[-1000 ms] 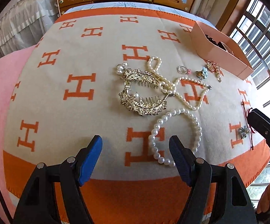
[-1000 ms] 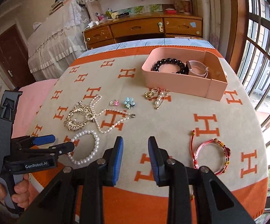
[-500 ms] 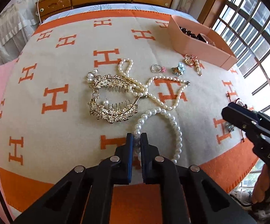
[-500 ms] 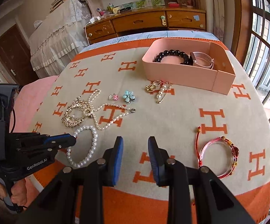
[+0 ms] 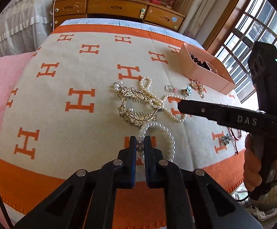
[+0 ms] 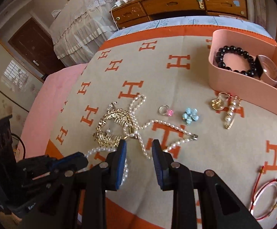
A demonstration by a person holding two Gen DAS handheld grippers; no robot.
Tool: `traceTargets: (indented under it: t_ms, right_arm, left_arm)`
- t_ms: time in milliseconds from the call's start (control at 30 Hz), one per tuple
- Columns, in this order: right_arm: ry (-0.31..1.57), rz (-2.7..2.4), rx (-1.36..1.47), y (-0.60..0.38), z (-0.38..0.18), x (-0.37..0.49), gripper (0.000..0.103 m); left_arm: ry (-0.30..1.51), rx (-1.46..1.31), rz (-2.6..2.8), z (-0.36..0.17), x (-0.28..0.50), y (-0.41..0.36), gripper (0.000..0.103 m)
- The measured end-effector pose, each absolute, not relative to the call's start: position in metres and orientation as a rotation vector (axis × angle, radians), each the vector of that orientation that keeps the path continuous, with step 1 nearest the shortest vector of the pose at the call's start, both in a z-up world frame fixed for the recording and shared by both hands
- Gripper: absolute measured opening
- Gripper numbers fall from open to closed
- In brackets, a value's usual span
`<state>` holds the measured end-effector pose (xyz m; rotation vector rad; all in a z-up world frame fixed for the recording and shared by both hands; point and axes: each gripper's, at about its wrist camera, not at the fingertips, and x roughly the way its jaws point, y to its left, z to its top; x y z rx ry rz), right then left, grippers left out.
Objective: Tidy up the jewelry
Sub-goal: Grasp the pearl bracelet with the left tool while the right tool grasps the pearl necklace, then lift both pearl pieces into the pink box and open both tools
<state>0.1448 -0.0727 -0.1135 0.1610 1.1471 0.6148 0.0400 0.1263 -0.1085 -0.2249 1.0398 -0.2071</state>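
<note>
My left gripper [image 5: 140, 143] is shut on the near side of a large-bead pearl bracelet [image 5: 164, 128] lying on the blanket; it also shows at lower left in the right wrist view [image 6: 81, 159]. My right gripper [image 6: 139, 145] is open and empty, low over a thin pearl necklace [image 6: 157, 123] tangled with two gold hair combs [image 6: 111, 126]. Its finger crosses the left wrist view [image 5: 205, 110]. A pink jewelry box [image 6: 253, 87] at the back right holds a black bead bracelet [image 6: 234, 59] and a pink watch [image 6: 270, 72].
Loose on the orange-and-beige blanket [image 6: 195, 171]: a pink-stone ring [image 6: 166, 110], a blue flower brooch [image 6: 191, 115], gold earrings and a pearl pin [image 6: 226, 107], a red string bracelet [image 6: 266, 194]. A small flower charm [image 5: 226, 138] lies near the right edge. A wooden dresser [image 5: 117, 9] stands behind.
My left gripper closed on the pearl bracelet and lifted its near side slightly. My right gripper moved forward and left, over the thin pearl necklace, still open.
</note>
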Motion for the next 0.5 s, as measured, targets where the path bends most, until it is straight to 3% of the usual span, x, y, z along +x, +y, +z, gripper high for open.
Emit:
traceTargets:
  t_ms: [300, 467, 500]
  right_arm:
    - [1.275, 0.548, 0.184, -0.043, -0.132, 0.172, 0.026]
    - [1.278, 0.515, 0.125, -0.032, -0.133, 0.174, 0.005]
    - [1.274, 0.515, 0.123, -0.033, -0.133, 0.174, 0.005]
  left_arm:
    - [1.033, -0.281, -0.263, -0.112, 0.037, 0.138, 0.005]
    - [1.043, -0.313, -0.271, -0.115, 0.038, 0.144, 0.005]
    - [1.042, -0.317, -0.272, -0.115, 0.038, 0.145, 0.005]
